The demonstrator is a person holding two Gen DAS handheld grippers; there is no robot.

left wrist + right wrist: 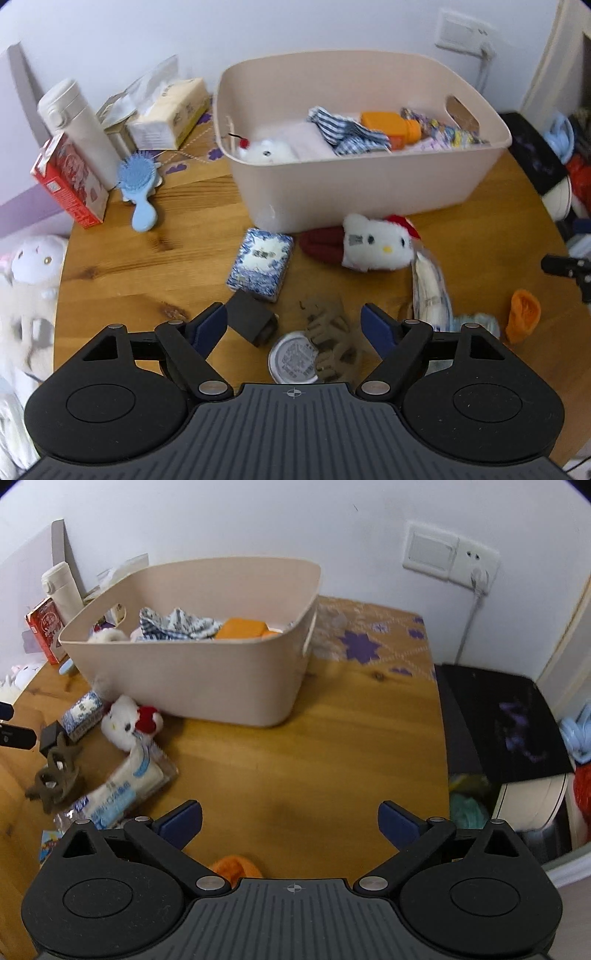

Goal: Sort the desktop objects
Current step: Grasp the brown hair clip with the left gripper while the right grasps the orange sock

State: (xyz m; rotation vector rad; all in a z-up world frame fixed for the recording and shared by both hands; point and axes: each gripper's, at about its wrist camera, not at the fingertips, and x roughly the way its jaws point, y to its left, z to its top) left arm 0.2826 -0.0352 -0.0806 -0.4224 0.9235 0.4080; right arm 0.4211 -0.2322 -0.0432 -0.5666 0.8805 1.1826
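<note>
L hand-held gripper [291, 325] wide, empty, over brown hair claw [330, 343] on desk [147, 266]; R hand-held gripper [290, 821] wide, empty. Bin [369, 184] at 12 o'clock. Risk: black cube [251, 319] touching L pad could get knocked or grabbed w/ claw.

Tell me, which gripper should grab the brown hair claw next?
Probably the left. The left gripper is open with the brown hair claw lying right between its fingers. The right gripper is open too, but over bare table, with the claw far off to its side.
</note>
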